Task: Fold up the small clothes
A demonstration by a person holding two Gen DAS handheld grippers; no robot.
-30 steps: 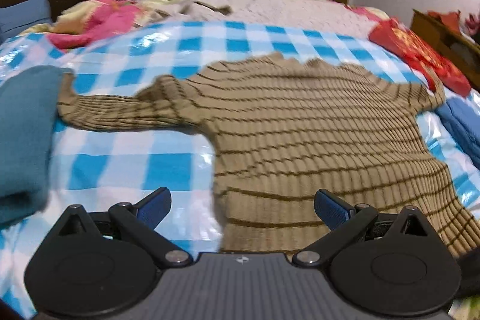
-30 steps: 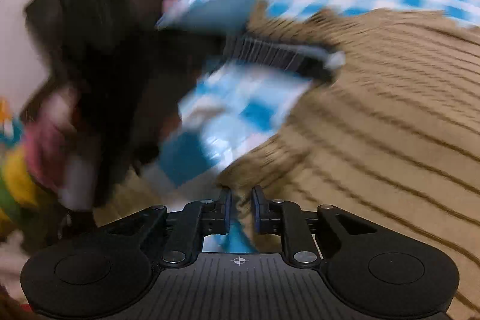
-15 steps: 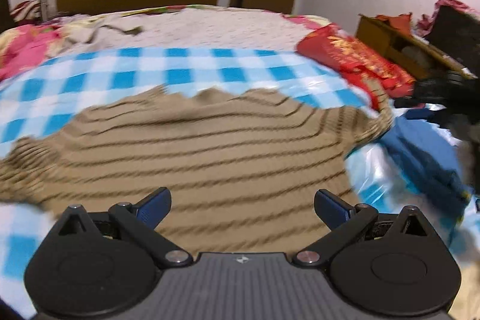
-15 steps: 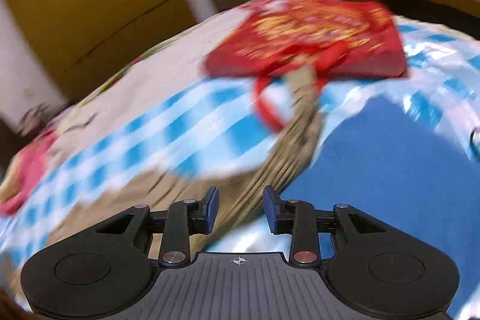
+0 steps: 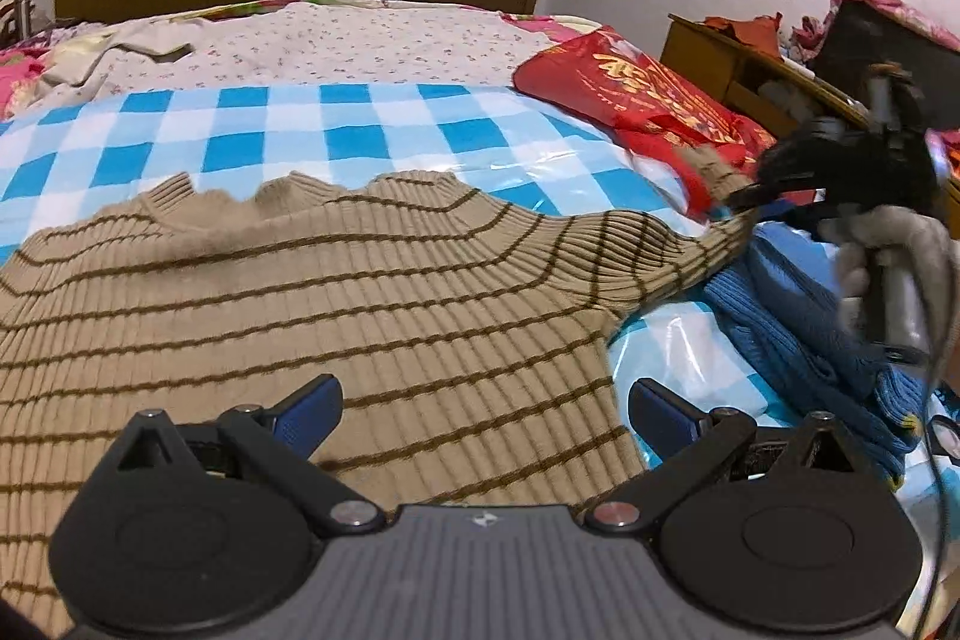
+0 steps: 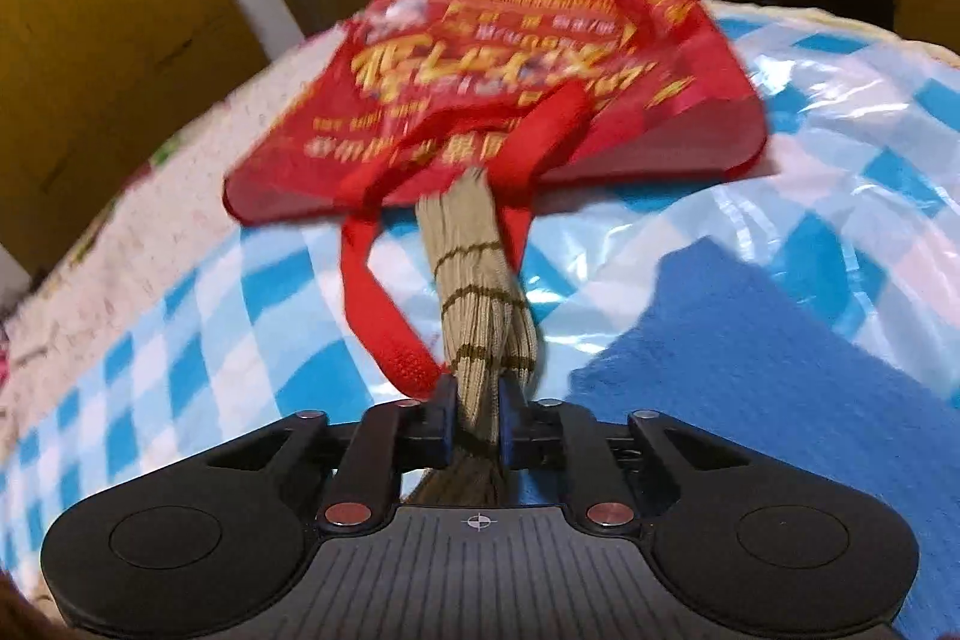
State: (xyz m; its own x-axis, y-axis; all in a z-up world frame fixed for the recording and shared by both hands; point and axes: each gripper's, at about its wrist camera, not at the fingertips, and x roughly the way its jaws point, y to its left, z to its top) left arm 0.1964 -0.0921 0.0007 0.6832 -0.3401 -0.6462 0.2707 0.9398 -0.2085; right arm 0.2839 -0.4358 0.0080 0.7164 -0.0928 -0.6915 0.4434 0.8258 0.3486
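A tan sweater [image 5: 360, 292] with thin brown stripes lies flat on a blue-and-white checked sheet [image 5: 360, 124]. My left gripper [image 5: 480, 394] hovers open over its lower body, nothing between the blue pads. At the right, my right gripper [image 5: 744, 202], held by a gloved hand [image 5: 900, 244], is at the sweater's right sleeve. In the right wrist view the bunched sleeve [image 6: 474, 280] runs between the fingers of the right gripper [image 6: 477, 400]; its jaws are closing and the pads press the sleeve. The cuff end lies against a red bag's handles.
A red printed bag [image 5: 636, 100] lies on the bed past the sleeve, its strap [image 6: 384, 304] beside the right fingers. A blue knit garment [image 5: 798, 322] sits at the right edge. A wooden cabinet [image 5: 738, 64] stands beyond; a wardrobe and door line the back wall.
The right gripper swung from the sweater's left side over to the right sleeve and closed on it. The left gripper moved rightwards across the sweater and stayed open.
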